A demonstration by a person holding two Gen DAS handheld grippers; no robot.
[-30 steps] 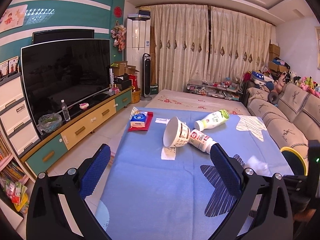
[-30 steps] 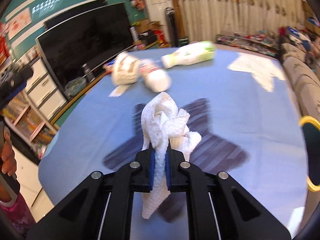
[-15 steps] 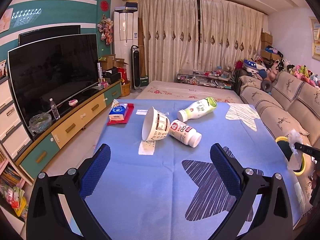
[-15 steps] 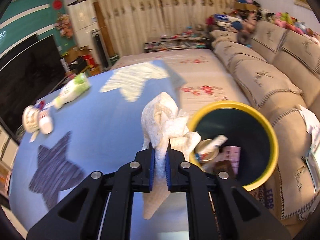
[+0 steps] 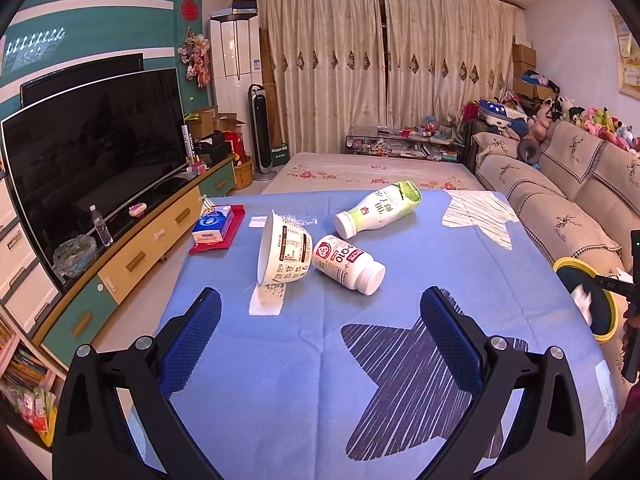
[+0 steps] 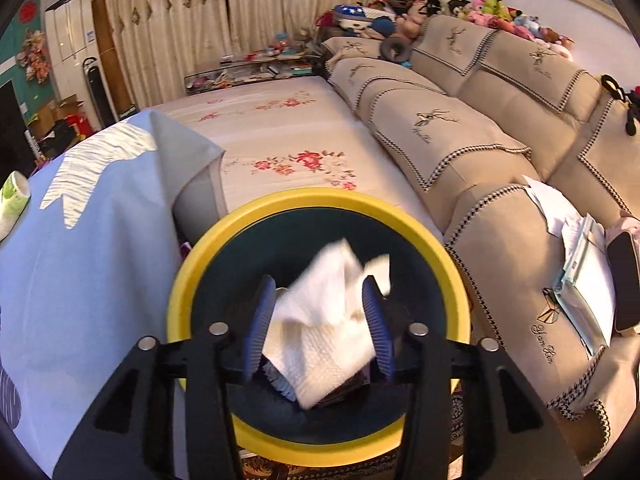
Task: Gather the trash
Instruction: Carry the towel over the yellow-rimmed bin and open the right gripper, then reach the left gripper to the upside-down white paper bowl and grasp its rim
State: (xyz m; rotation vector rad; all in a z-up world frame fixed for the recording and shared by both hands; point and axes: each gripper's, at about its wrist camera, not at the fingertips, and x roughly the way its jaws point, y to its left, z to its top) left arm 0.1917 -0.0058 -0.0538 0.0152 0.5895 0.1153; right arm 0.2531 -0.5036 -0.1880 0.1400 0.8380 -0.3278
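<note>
My right gripper hangs over a dark bin with a yellow rim, pointing down into it. Its jaws are opening, and a crumpled white tissue sits loose and blurred between the blue pads, no longer pinched. My left gripper stands open over the blue tablecloth with nothing in it. Beyond it lie a tipped paper bowl, a white bottle and a green-capped bottle. In the left wrist view the bin and tissue show at the right edge.
A torn paper lid lies by the bowl, and a tissue pack on a red wrapper sits at the table's left edge. A beige sofa with papers stands right of the bin. The TV cabinet lines the left wall.
My right gripper swung from the table to above the bin and its jaws parted, freeing the tissue. The left gripper drifted closer to the bowl and bottles.
</note>
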